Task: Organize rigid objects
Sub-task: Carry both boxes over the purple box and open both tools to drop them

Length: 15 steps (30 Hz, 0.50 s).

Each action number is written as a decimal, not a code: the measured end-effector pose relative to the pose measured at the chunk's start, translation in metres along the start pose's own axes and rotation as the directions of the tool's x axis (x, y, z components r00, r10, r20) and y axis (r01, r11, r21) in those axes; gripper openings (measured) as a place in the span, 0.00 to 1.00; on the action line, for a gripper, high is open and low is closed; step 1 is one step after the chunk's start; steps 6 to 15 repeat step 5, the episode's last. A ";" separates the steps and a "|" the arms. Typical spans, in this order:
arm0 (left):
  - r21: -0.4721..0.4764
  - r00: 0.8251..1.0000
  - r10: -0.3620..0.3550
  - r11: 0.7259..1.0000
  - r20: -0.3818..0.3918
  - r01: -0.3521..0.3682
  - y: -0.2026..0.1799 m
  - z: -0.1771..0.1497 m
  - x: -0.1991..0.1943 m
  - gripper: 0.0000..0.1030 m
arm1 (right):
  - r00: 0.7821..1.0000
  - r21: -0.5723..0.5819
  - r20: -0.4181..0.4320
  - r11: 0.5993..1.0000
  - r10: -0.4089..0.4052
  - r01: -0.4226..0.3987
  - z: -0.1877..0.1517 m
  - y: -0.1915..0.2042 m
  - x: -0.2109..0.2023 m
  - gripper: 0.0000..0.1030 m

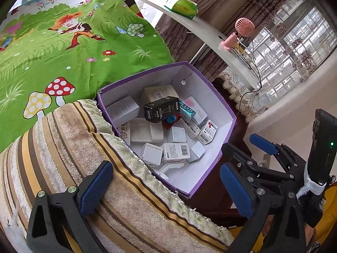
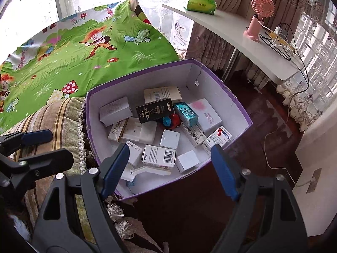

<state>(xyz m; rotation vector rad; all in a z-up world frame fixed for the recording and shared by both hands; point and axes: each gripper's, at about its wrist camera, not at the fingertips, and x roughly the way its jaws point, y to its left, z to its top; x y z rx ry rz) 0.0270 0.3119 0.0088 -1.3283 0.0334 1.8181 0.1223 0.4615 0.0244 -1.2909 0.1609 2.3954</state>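
A: Two grippers, both with jaws spread wide and nothing between the blue pads. Left gripper [image 1: 166, 189]: over the striped towel [image 1: 88, 168] and the near corner of the purple box [image 1: 229, 130]. Right gripper [image 2: 170, 172]: over the box's near rim.

B: Box contents?

A: Many small cartons, loose and overlapping on the white floor. Black carton [image 2: 154, 110], resting on top of others near the middle. Teal carton [image 2: 186, 113], just right of it, beside a white carton with a pink blotch [image 2: 205, 113]. Red and blue toy [image 2: 171, 121], partly buried under the black one. Barcode carton [image 2: 160, 155] and a small white cube [image 2: 187, 160] toward the near wall.

B: Surroundings?

A: Box stands beside the towel, against a green cartoon sheet [image 1: 63, 48]. White shelf [image 2: 231, 33] beyond, bearing a green tissue pack [image 2: 200, 4] and a pink fan [image 2: 260, 19].
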 end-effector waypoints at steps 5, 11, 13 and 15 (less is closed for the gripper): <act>0.046 0.999 0.035 0.998 0.009 -0.035 -0.007 -0.002 0.003 1.00 | 1.000 0.008 -0.004 1.000 0.001 -0.001 -0.001 -0.002 0.002 0.79; 0.046 0.999 0.035 0.998 0.009 -0.035 -0.007 -0.002 0.003 1.00 | 1.000 0.008 -0.004 1.000 0.001 -0.001 -0.001 -0.002 0.002 0.79; 0.046 0.999 0.035 0.998 0.009 -0.035 -0.007 -0.002 0.003 1.00 | 1.000 0.008 -0.004 1.000 0.001 -0.001 -0.001 -0.002 0.002 0.79; 0.046 0.999 0.035 0.998 0.009 -0.035 -0.007 -0.002 0.003 1.00 | 1.000 0.008 -0.004 1.000 0.001 -0.001 -0.001 -0.002 0.002 0.79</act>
